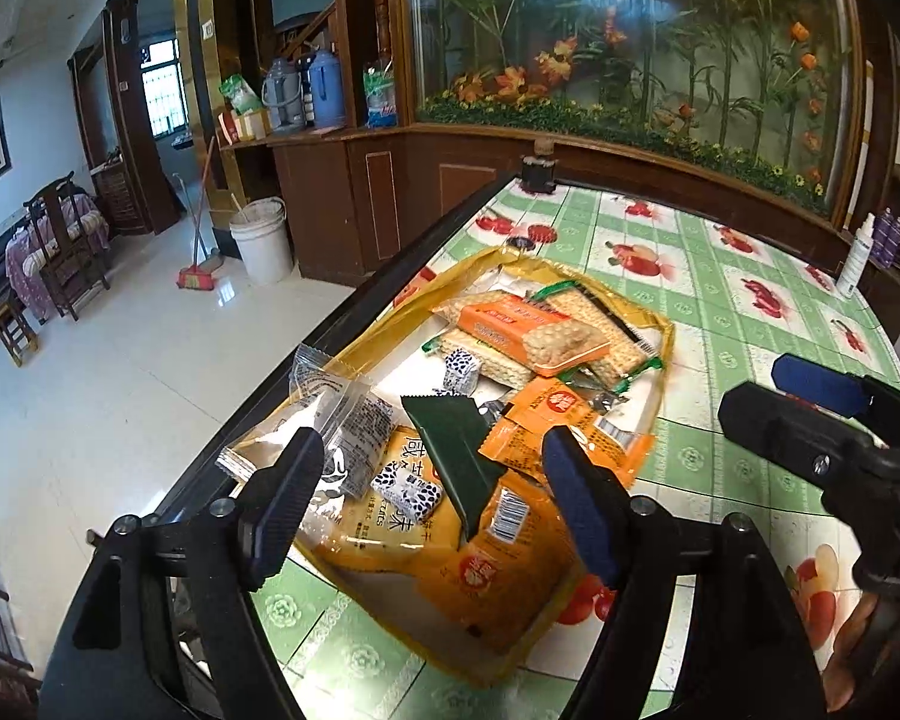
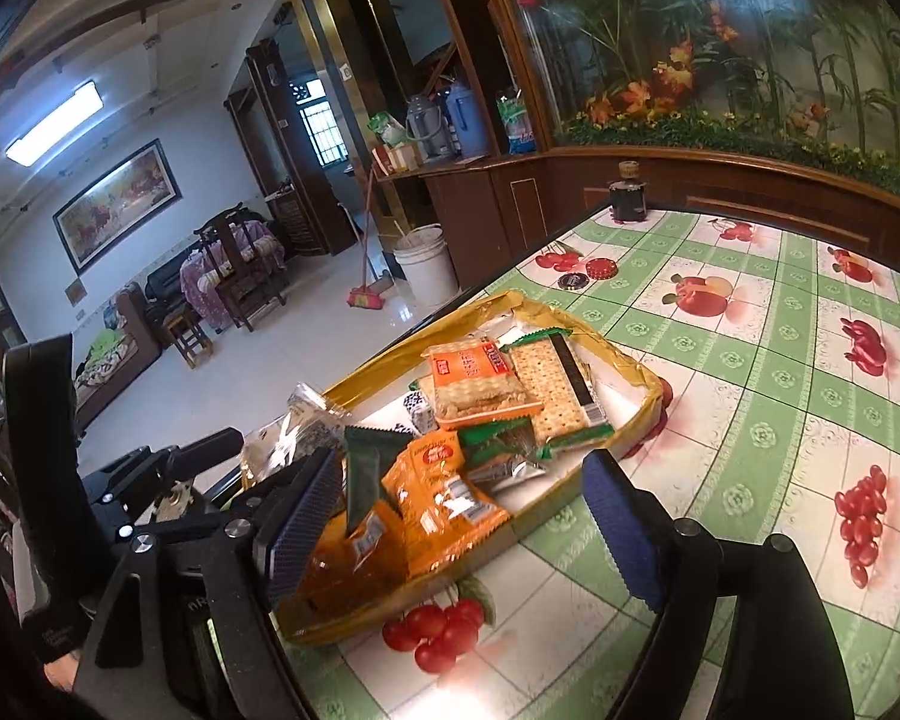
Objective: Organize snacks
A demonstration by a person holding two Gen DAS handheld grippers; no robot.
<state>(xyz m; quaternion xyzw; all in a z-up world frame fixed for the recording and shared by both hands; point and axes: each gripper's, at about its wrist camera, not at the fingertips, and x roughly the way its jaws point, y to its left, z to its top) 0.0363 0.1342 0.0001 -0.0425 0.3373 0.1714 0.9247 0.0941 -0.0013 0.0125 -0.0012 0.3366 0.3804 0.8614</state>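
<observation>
Gold snack tray (image 1: 666, 336) sits at the counter's (image 1: 738, 312) left edge, packets heaped inside. Left tongs (image 1: 432, 498) and right tongs (image 2: 468, 516) hover over it, both agape, gripping nothing. Counter right of tray lies bare.

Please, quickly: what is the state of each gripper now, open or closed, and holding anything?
Left gripper: jaws open, holding nothing, above the shallow yellow cardboard tray of snack packets.
Right gripper: jaws open, holding nothing.
</observation>
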